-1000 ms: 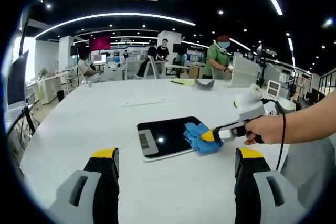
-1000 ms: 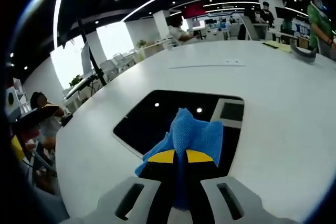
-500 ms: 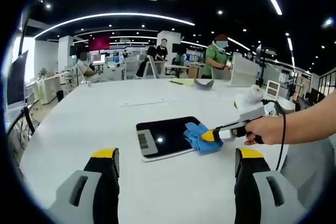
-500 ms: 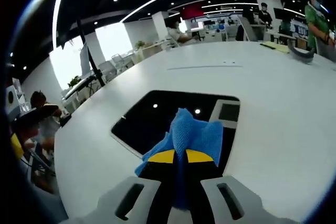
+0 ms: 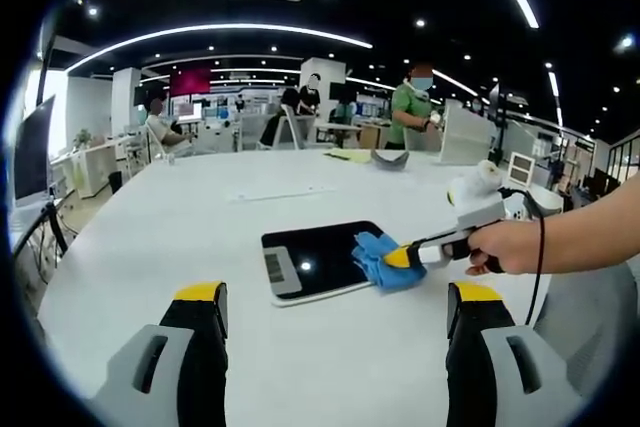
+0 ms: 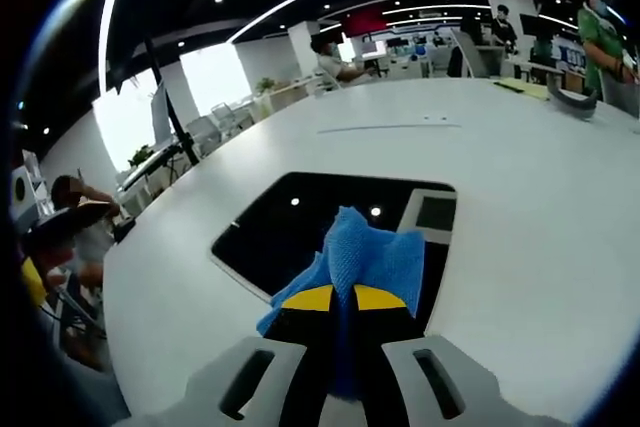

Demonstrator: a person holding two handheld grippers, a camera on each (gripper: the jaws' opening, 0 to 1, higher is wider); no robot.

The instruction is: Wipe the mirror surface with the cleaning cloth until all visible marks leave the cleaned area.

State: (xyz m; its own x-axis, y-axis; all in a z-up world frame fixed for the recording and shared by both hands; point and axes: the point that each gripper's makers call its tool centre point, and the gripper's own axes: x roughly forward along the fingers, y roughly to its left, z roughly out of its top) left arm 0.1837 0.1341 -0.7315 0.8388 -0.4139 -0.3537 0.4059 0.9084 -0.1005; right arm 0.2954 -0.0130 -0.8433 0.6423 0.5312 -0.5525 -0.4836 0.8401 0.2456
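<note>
A flat dark mirror (image 5: 312, 261) with a pale frame lies on the white table (image 5: 150, 247). On its right edge rests a blue cleaning cloth (image 5: 378, 260), pinched in my right gripper (image 5: 399, 258), which a hand holds from the right. In the right gripper view the cloth (image 6: 368, 259) bunches up between the yellow-tipped fingers of my right gripper (image 6: 343, 298) over the mirror (image 6: 290, 228). My left gripper (image 5: 335, 307) hovers above the near table with its jaws wide apart and nothing between them.
A grey curved object (image 5: 390, 159) and a yellow sheet (image 5: 350, 155) lie at the table's far side. A white roll (image 5: 472, 184) stands at the right. People and desks fill the office behind. A monitor (image 6: 165, 107) stands beyond the table's left edge.
</note>
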